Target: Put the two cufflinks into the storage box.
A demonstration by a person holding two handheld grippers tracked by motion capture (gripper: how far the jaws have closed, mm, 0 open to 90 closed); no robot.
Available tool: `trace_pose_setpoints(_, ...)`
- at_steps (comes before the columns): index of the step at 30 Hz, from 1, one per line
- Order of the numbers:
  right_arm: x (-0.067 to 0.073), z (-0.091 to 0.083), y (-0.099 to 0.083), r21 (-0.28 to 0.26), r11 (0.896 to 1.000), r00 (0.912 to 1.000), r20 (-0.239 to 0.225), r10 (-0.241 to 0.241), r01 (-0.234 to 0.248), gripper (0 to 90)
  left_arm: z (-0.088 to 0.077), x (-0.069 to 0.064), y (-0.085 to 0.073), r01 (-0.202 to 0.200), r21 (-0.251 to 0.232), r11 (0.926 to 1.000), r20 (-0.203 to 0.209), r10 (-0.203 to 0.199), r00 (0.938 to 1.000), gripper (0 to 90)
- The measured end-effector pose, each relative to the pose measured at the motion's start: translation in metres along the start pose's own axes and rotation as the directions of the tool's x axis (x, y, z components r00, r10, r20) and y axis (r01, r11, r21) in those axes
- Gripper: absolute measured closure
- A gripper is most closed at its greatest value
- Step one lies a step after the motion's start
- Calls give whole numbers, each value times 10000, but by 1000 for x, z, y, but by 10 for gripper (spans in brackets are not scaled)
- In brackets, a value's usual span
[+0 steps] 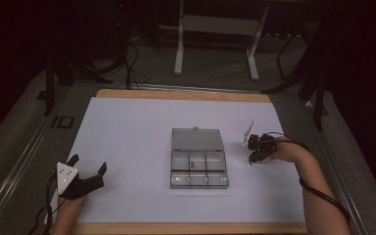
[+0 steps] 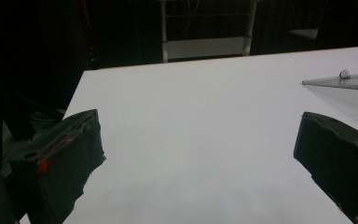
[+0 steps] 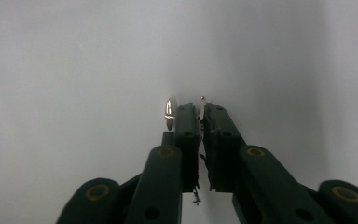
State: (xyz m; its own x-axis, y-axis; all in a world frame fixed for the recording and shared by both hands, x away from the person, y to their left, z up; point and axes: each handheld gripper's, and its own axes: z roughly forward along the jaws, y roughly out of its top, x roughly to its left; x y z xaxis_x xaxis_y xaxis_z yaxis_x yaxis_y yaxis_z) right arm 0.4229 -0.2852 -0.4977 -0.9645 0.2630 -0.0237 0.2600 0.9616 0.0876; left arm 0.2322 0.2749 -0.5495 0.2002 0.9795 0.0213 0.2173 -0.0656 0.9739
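Note:
A clear plastic compartment box (image 1: 199, 186) lies open mid-table, its lid (image 1: 196, 139) folded flat behind it. One compartment holds a small dark bit (image 1: 192, 165). My right gripper (image 1: 250, 160) points down at the white sheet just right of the box. In the right gripper view its jaws (image 3: 202, 109) are shut on a thin metal pin (image 3: 202, 101), whose tip pokes out between the pads. A second shiny metal piece (image 3: 169, 114) lies on the sheet beside one jaw. My left gripper (image 1: 88, 163) rests at the near left, open with nothing between its jaws (image 2: 200, 123).
A white sheet (image 1: 127, 127) covers the wooden tabletop (image 1: 181, 95). The box lid's edge (image 2: 349, 80) shows at the right in the left gripper view. Behind the table stand a white frame (image 1: 215, 24), dark stands and cables on the floor.

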Motion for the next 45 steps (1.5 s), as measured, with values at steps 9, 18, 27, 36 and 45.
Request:
trace_pose_setpoints(9,3,-1,4,17,10000,9993,-361,-4,4,892,0,0,0,-1,1,10000,8,1,10000,17)
trace_pose_setpoints(18,17,-17,16,-160,9979,9977,-238,-635,631,896,0,0,0,4,1,10000,2,-4,10000,17)
trace_pose_setpoints(27,31,-36,31,-496,9909,9922,30,-1249,1249,896,0,0,0,4,4,10000,-3,-4,10000,17)
trace_pose_setpoints(36,42,-55,46,-821,9815,9847,356,-1708,1732,896,0,0,0,5,3,10000,1,-5,10000,17)
trace_pose_setpoints(45,55,-63,65,-1429,9628,9730,584,-2232,2294,895,0,0,0,6,-11,10000,15,-6,10000,17)
